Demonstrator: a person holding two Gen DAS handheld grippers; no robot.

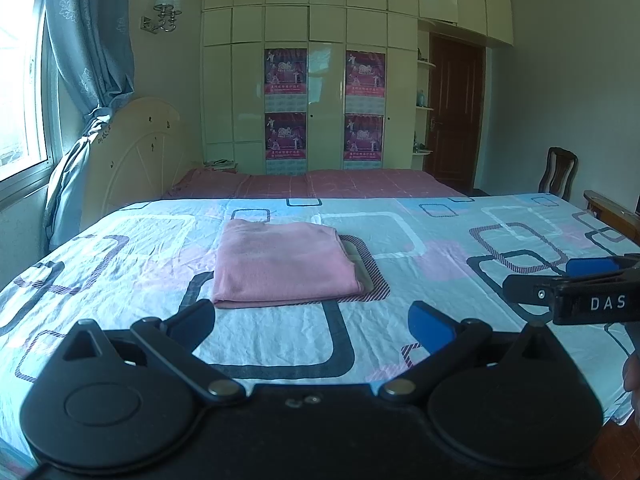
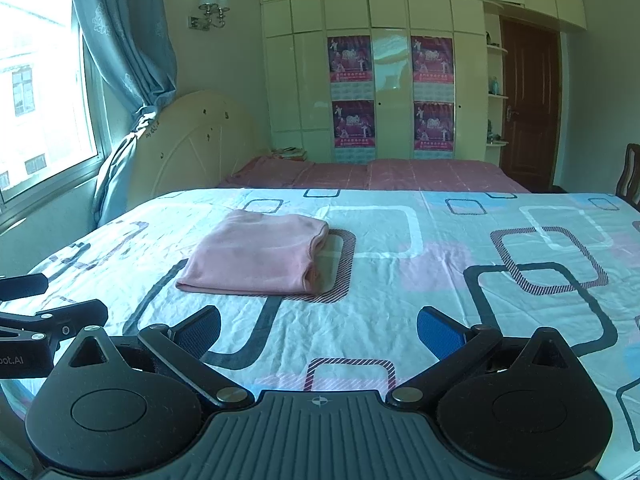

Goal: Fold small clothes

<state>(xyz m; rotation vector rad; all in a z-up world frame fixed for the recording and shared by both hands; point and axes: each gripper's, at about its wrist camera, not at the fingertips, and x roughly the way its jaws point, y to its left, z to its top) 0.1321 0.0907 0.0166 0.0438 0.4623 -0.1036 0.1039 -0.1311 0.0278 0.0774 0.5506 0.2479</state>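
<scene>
Pink garment [image 1: 282, 264] lies folded flat on bed [image 1: 440, 236], long axis running away w/ open edges right; left tool [image 1: 312, 322] & right tool [image 2: 318, 330] both spread, empty.

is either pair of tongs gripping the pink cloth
No, the folded pink cloth lies alone on the bed, both tongs open short of it.

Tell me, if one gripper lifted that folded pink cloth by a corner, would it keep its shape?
Probably not. The pink cloth looks soft and thin, its layers lying loose at the right edge, so it would likely droop and unfold. It seems light. Pushed, it might bunch up on the wrinkled sheet rather than slide. Both grippers, left and right, are open, clear of it.
</scene>
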